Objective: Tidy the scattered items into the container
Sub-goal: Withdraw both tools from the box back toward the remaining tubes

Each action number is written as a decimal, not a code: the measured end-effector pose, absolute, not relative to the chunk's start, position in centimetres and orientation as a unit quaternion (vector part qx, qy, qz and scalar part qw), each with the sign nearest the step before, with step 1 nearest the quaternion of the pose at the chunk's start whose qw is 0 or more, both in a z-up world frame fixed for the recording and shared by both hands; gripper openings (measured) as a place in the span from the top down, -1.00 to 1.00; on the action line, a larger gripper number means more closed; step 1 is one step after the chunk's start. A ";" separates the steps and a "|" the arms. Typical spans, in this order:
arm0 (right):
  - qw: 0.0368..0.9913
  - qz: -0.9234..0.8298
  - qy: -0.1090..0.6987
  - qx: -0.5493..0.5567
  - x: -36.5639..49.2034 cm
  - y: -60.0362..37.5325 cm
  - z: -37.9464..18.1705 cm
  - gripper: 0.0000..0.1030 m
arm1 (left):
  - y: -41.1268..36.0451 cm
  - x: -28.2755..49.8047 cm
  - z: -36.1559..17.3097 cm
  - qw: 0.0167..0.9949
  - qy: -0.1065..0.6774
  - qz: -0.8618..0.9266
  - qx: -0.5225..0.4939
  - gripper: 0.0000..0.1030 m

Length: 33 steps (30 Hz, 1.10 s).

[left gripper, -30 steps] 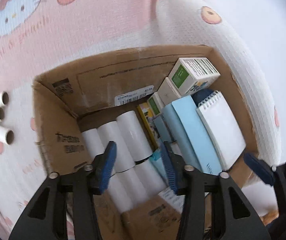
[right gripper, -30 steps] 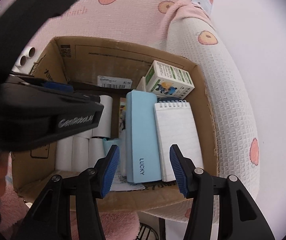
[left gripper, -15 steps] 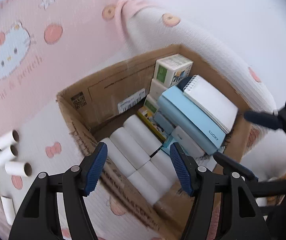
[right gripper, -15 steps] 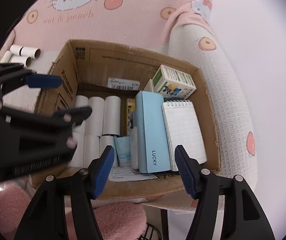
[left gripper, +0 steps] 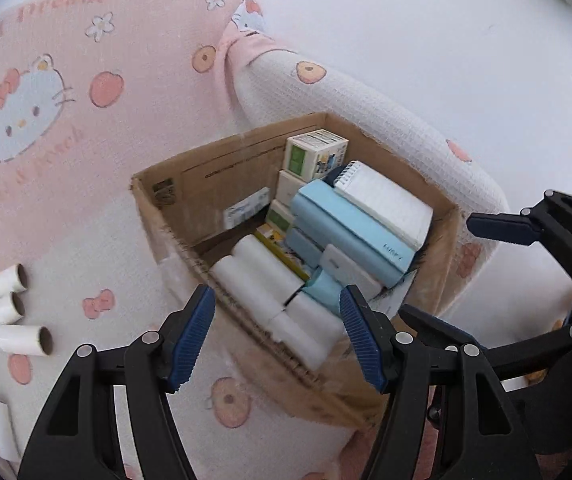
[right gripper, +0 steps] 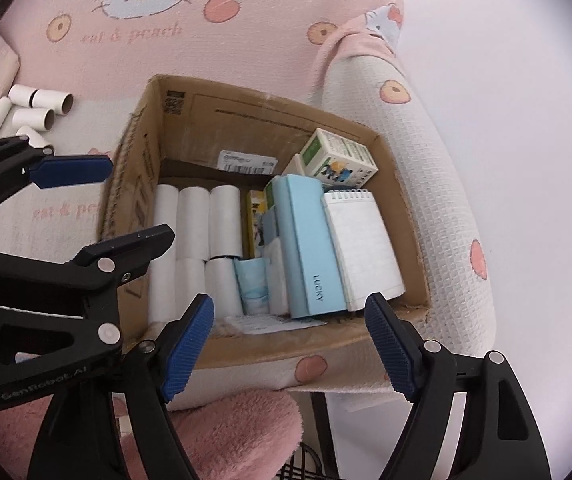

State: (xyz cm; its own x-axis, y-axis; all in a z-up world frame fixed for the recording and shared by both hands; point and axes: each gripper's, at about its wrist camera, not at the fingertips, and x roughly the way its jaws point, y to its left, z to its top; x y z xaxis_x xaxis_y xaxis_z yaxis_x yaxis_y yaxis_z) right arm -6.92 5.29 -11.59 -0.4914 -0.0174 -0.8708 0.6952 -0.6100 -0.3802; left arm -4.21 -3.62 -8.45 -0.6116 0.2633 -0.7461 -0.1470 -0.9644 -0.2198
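An open cardboard box (left gripper: pixel 214 172) (right gripper: pixel 262 116) sits on a pink-and-white Hello Kitty blanket. It holds white paper rolls (left gripper: pixel 262 280) (right gripper: pixel 194 220), a light blue case (left gripper: pixel 350 224) (right gripper: pixel 310 240), a white spiral notepad (left gripper: pixel 386 200) (right gripper: pixel 362 248) and small green-and-white cartons (left gripper: pixel 314 152) (right gripper: pixel 338 156). Several loose cardboard tubes (left gripper: pixel 6 312) (right gripper: pixel 34 112) lie on the blanket left of the box. My left gripper (left gripper: pixel 278 336) is open and empty above the box's near left edge. My right gripper (right gripper: pixel 290 344) is open and empty above the box's front wall.
A rolled white blanket edge with peach prints (left gripper: pixel 386 132) (right gripper: pixel 438 184) runs along the box's right side. A fluffy pink cushion (right gripper: pixel 226 432) lies below the front. The right gripper shows at the right in the left wrist view (left gripper: pixel 498 228); the left gripper at the left in the right wrist view (right gripper: pixel 70 172).
Both grippers have pulled back and up from the box, which now looks smaller. The left gripper has swung left, bringing more loose tubes into view. Both jaws have opened wider.
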 end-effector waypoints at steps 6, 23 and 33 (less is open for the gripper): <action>0.228 -0.768 0.403 0.443 -5.6 4.0 -11.8 -0.49 | -5.0 -3.5 -9.0 0.108 -0.089 0.890 -0.434 -0.34; 0.298 -0.742 0.467 0.377 -0.9 -4.3 -11.5 -0.50 | -14.8 0.3 -9.9 0.069 -0.170 0.892 -0.414 -0.34; 0.402 -0.691 0.493 0.345 2.6 -11.9 -15.3 -0.50 | -23.9 3.0 -16.0 -0.013 -0.245 0.851 -0.465 -0.34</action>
State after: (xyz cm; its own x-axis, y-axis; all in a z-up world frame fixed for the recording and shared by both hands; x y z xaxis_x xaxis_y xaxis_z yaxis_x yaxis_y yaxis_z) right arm 2.56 -11.88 -15.30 -0.4392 -0.2148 -0.8724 0.8948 -0.1918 -0.4033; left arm 3.02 -23.87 -15.98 -0.5673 0.2048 -0.7976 0.2505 -0.8798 -0.4041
